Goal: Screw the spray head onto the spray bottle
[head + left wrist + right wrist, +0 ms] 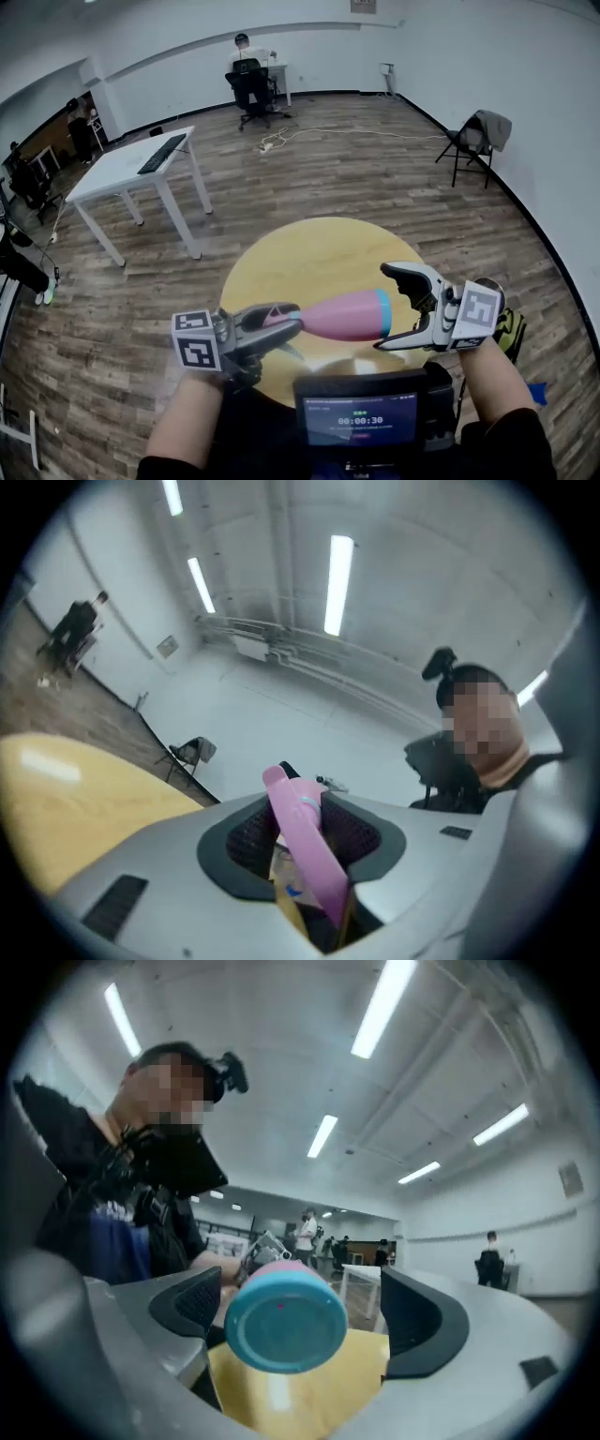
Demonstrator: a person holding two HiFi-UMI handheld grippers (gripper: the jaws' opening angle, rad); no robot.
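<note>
Our left claw (286, 323) is clamped on the pink spray head (305, 846); the spray bottle (345, 316) sticks out level from it above the yellow desk (281, 258), its long axis running straight toward our right claw (383, 307); that claw gapes, jaws either side of the teal base (284, 1328) without pressing; we judge the right hand best placed to take the twisting grip.

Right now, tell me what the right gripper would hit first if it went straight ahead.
The teal base of the spray bottle: it sits between the open jaws of the right gripper, facing it. The left gripper holds the other end.
</note>
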